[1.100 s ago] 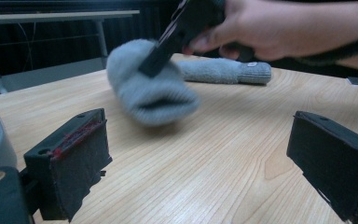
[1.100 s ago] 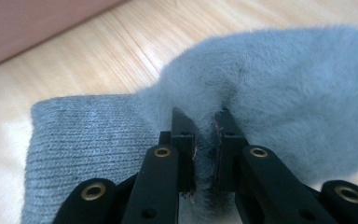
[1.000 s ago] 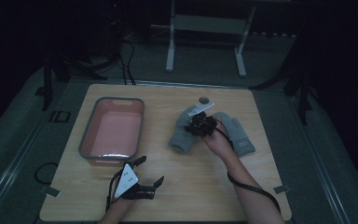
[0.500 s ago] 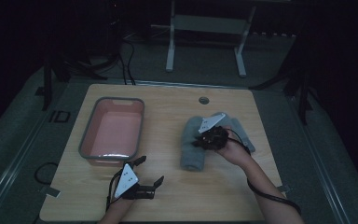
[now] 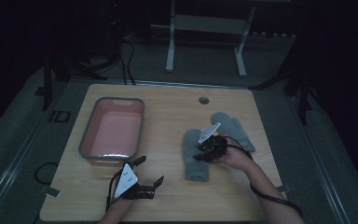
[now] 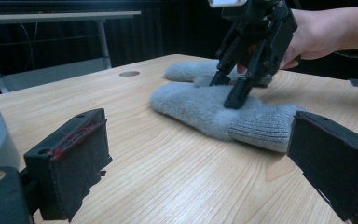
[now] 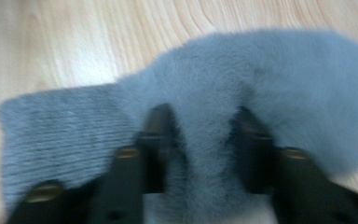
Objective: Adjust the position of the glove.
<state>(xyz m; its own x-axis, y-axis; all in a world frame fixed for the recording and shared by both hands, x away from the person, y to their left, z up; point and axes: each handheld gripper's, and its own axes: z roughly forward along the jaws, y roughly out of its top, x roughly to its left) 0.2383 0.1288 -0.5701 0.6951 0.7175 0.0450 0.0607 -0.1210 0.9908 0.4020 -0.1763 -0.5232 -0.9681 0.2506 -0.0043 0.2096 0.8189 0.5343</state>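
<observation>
The right gripper (image 5: 204,152) stands tip-down on the near mitten (image 5: 195,156), its jaws parted and pressed into the fleece. In the right gripper view a ridge of grey pile bulges between the two fingers (image 7: 157,133), which sink into it on either side without pinching it; the jaws have just been opening, so the mitten lies loose under them, released. The left gripper view shows the same: the right gripper (image 6: 230,91) pokes into the mitten (image 6: 223,112) at about the middle of its length, the ribbed cuff toward the camera.

A second ago the right gripper was farther up the table, clenched over both mittens lying side by side. Half a second ago it had drawn one mitten nearer the person. Now that mitten lies flat, lengthwise, cuff nearest the person, beside the far mitten (image 5: 235,128), which kept its place.

The left gripper (image 5: 150,176) has not shifted; it rests near the table (image 5: 168,107) edge, jaws wide apart and empty, just in front of the pink tub (image 5: 114,132).

No writing is readable on the mittens or tub.
</observation>
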